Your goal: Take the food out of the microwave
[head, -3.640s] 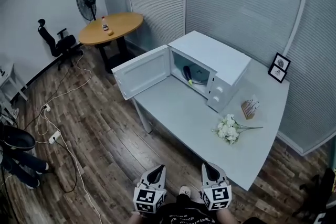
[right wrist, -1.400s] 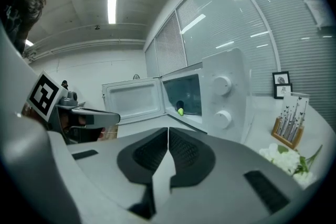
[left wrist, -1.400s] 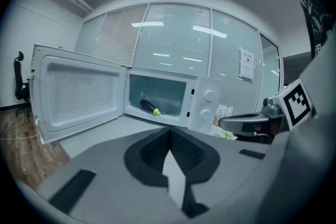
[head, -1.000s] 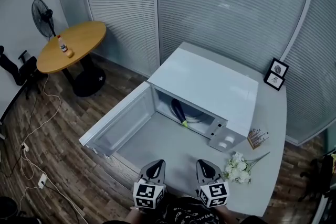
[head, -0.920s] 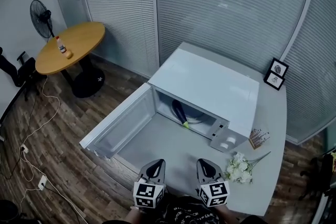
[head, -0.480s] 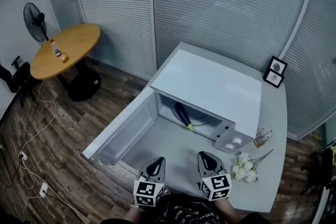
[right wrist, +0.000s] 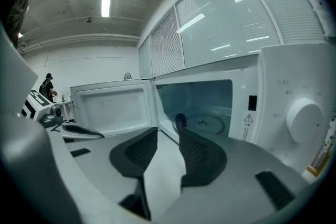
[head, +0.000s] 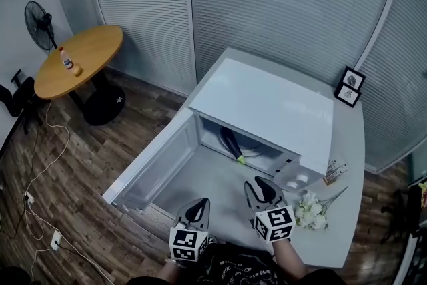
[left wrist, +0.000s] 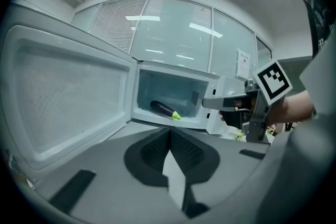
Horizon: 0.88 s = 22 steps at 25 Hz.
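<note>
The right hand-held gripper (head: 257, 187) has just been opening, jaws apart and empty — left hand-held gripper (head: 195, 209) pressed together — eggplant (head: 231, 143) inside the microwave (head: 267, 100).

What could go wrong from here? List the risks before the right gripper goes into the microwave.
1. The eggplant is smooth and rounded and lies on the turntable. The right gripper, whose jaws have just been opening with nothing between them, might nudge it deeper or lose it.
2. The microwave has a low opening, so the gripper could knock its frame.
3. The flowers lie close beside that hand and could get swept.
</note>
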Motion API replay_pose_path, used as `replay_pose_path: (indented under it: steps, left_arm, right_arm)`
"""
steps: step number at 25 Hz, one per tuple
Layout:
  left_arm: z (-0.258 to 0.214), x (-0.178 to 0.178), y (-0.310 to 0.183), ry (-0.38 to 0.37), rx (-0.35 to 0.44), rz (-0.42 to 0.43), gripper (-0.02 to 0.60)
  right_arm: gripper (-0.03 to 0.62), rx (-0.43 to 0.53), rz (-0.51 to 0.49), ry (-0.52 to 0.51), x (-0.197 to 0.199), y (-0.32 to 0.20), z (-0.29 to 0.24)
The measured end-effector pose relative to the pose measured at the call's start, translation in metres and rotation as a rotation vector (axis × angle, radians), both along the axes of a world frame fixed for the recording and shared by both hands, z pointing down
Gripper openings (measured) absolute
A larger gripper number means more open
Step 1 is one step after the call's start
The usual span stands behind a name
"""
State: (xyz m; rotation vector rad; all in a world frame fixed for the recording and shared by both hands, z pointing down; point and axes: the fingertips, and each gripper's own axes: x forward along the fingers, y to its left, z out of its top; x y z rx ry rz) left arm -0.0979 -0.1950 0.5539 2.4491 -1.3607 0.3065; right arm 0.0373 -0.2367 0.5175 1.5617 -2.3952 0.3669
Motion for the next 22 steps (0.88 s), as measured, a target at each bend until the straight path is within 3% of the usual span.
replay_pose_path:
  steps: [7, 22]
  left_arm:
    - [0.003, -0.007, -0.001, -0.006, -0.016, -0.019, 0.008]
    - [0.007, -0.023, 0.002, -0.018, -0.034, -0.042, 0.008]
  right_arm:
    - [0.195, -0.005, 0.0, 0.001, 0.0, -0.029, 0.0]
    - [0.195, -0.031, -0.007, 0.005, -0.012, -0.079, 0.007]
